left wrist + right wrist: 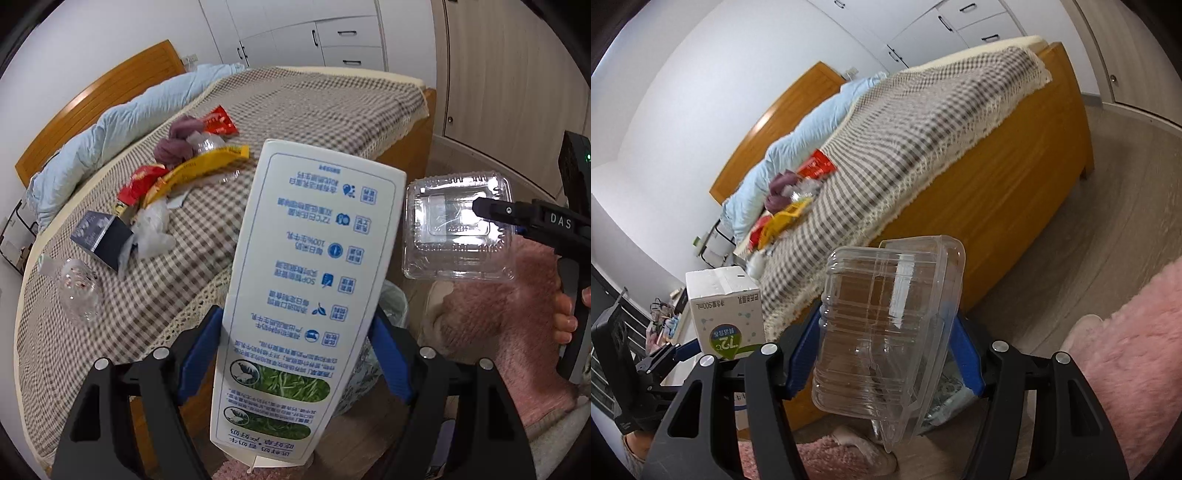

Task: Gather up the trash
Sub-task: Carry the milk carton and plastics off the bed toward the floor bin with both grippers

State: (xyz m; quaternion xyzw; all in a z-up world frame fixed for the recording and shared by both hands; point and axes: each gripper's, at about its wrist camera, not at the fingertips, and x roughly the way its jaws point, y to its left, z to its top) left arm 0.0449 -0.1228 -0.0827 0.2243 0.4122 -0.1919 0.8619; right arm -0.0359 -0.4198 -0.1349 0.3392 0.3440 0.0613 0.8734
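A white milk carton point(306, 295) with blue print stands upside down between the blue pads of my left gripper point(295, 347), which is shut on it. The same carton point(726, 314) shows at the left of the right wrist view. My right gripper point(884, 354) is shut on a clear plastic clamshell box point(886, 332); from the left wrist that box point(458, 229) hangs at the right beside the carton. Both are held off the bed's near edge. Beneath them shows a bin lined with a thin plastic bag point(393, 302).
More trash lies on the checked bedspread point(314, 107): red and yellow wrappers point(192, 173), a purple cloth point(177, 140), a dark small box point(99, 236), a crumpled clear bottle point(77, 288), white plastic point(153, 232). A blue duvet point(110, 129) lies along the headboard. A pink fluffy sleeve point(1126, 343) is at right.
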